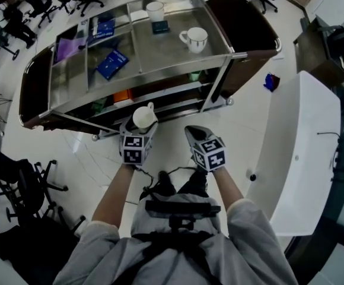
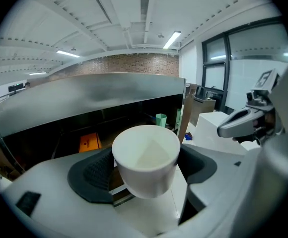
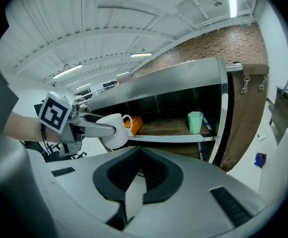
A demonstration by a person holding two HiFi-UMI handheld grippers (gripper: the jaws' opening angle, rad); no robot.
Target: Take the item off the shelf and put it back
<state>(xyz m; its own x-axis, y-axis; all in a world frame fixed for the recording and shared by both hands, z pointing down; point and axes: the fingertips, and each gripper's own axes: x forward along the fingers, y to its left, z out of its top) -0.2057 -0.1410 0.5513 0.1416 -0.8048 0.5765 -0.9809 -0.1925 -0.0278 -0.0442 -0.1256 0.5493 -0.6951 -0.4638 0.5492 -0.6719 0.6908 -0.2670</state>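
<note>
1. The long steel shelf unit with dark rounded wooden ends (image 1: 160, 55) is the biggest thing before you, and everything below is placed from it. It has a top tier and open lower tiers facing you.
2. You hold two grey grippers just in front of the unit's near edge. Your left gripper (image 1: 140, 129) has its fingers (image 2: 92, 175) clamped on either side of a cup. Your right gripper (image 1: 194, 135) sits beside it with its fingers (image 3: 154, 175) pressed together and nothing between them, so it looks to be kept clear as a spare.
3. The task's thing, a plain white ceramic mug with a handle (image 1: 143, 117), is off the unit and in the air just in front of it. It is upright with its mouth up, pinched across its body so that it cannot tip. By the look of it, the taking-off is done and the putting-back remains.
4. Counted, there are three white cups: the held one and two on the unit's top tier, a handled mug (image 1: 194, 38) and a cup farther back (image 1: 155, 9).
5. The top tier also carries three flat blue items (image 1: 111, 63) and one purple item (image 1: 68, 47).
6. A lower tier holds one orange box (image 3: 133, 124) and one pale green cup (image 3: 195, 122).
</note>
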